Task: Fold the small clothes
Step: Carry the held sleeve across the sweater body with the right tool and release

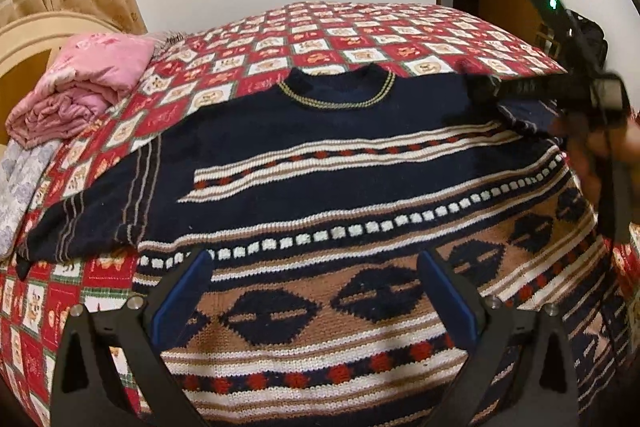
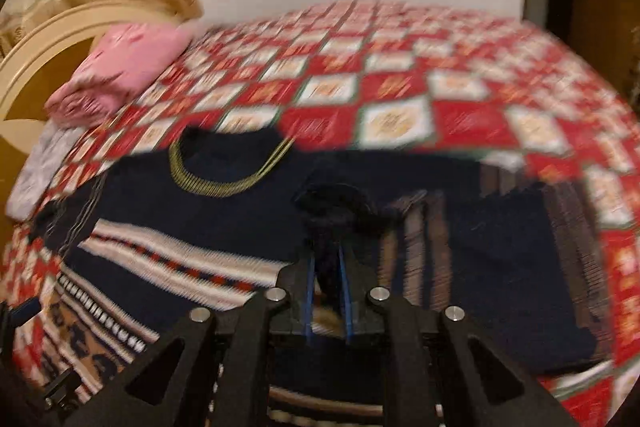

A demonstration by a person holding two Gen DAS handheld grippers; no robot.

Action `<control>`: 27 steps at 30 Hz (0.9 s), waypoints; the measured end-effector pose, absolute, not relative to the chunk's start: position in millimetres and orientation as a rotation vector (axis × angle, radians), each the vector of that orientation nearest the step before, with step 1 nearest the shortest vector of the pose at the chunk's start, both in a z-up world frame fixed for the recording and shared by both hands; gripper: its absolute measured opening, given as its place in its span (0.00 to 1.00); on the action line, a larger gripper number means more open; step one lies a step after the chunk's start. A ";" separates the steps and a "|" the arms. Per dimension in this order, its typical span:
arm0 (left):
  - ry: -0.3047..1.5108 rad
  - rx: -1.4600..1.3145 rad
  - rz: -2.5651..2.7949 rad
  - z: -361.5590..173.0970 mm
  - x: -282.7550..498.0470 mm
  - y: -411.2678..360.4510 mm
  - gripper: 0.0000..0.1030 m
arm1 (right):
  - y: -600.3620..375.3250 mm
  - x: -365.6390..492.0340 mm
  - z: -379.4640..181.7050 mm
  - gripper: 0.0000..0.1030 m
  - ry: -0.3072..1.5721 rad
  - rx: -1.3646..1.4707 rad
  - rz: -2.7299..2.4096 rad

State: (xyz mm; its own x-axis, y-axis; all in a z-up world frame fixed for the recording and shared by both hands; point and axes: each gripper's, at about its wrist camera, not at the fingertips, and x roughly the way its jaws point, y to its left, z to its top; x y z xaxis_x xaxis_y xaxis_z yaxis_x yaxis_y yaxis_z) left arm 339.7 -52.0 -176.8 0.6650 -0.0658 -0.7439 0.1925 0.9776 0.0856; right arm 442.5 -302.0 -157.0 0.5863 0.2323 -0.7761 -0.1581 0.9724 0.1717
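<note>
Sweater (image 1: 320, 155) lay collar-away on bed (image 1: 360, 39); right gripper (image 2: 327, 267), nearly closed, pinched dark sleeve fabric beside collar (image 2: 224, 179); left gripper (image 1: 316, 291) hovered wide open, empty, over hem.

Left gripper (image 1: 316, 291): matte black triangular-cutout frames, silver round screw heads (image 1: 134, 303), blue pads on the fingers (image 1: 182, 301). Right gripper (image 2: 328, 267): same black frames, silver screws (image 2: 277, 294), thin blue pad edges. From the left gripper's camera, its housing shows a green light (image 1: 553, 2).
</note>
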 end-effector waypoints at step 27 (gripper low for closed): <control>1.029 -0.047 -0.332 -208.3 500.3 -203.0 0.83 | -477.9 318.5 -141.0 0.75 0.455 0.295 0.002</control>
